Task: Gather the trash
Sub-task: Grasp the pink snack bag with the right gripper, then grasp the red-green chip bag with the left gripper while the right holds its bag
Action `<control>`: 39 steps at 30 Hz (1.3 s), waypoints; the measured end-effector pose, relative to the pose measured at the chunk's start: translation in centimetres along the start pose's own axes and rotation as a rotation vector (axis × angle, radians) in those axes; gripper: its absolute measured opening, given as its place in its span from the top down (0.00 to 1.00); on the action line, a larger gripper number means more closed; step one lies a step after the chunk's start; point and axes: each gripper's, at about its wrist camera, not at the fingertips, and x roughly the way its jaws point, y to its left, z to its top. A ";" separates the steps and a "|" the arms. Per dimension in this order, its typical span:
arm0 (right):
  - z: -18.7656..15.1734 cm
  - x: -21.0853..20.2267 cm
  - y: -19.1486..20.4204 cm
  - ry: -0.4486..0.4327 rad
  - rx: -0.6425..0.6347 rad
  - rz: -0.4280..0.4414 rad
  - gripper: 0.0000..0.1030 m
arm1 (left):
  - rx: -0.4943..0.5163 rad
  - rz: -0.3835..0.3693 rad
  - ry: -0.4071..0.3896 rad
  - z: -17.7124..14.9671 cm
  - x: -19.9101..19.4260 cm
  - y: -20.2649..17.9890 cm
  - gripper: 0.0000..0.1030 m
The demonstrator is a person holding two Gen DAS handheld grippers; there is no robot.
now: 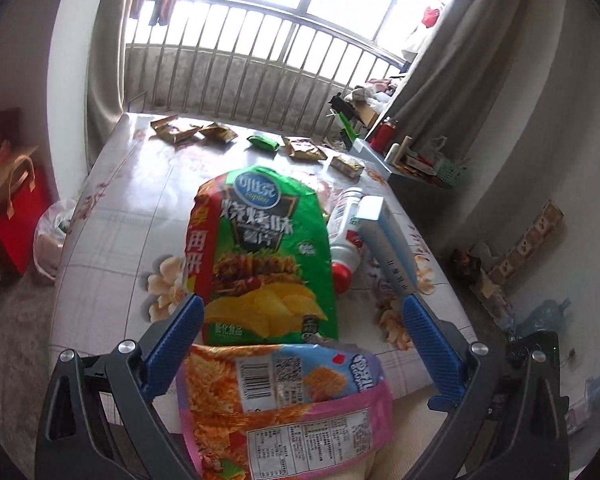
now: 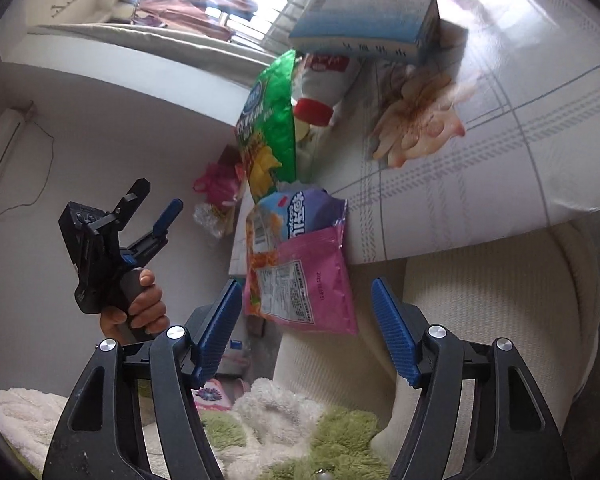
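A green chip bag [image 1: 266,256] lies on the table [image 1: 112,240], with a pink and orange snack wrapper [image 1: 288,396] overhanging the near edge below it. My left gripper [image 1: 302,314] is open, its blue fingers on either side of both bags. A white bottle with a red cap [image 1: 346,236] and a blue-white box [image 1: 384,236] lie to the right. In the right wrist view my right gripper [image 2: 306,294] is open, just short of the pink wrapper [image 2: 300,272], with the green bag [image 2: 270,128] beyond. The left gripper [image 2: 156,196] shows there too, held in a hand.
Several small snack packets [image 1: 216,132] lie along the table's far edge by a railing. A white trash bag [image 1: 52,236] and red gift bag [image 1: 12,208] sit on the floor at left. A cream chair [image 2: 480,300] and fluffy blanket [image 2: 280,432] are below the right gripper.
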 end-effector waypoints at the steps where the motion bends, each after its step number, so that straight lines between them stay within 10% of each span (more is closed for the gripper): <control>1: -0.1 0.8 0.2 0.024 0.001 -0.014 0.41 | -0.016 0.003 0.008 -0.3 0.4 0.6 0.06; 12: 0.8 4.9 0.2 0.135 0.000 -0.099 0.56 | -0.114 -0.018 0.079 -1.9 3.9 3.4 0.06; 19: 1.2 4.9 -0.3 0.167 0.028 -0.085 0.92 | -0.163 -0.015 0.095 -3.1 5.4 4.6 0.06; 39: -0.9 -8.3 -2.9 -0.041 0.022 -0.147 0.98 | -0.312 -0.080 0.076 2.2 8.6 9.7 0.11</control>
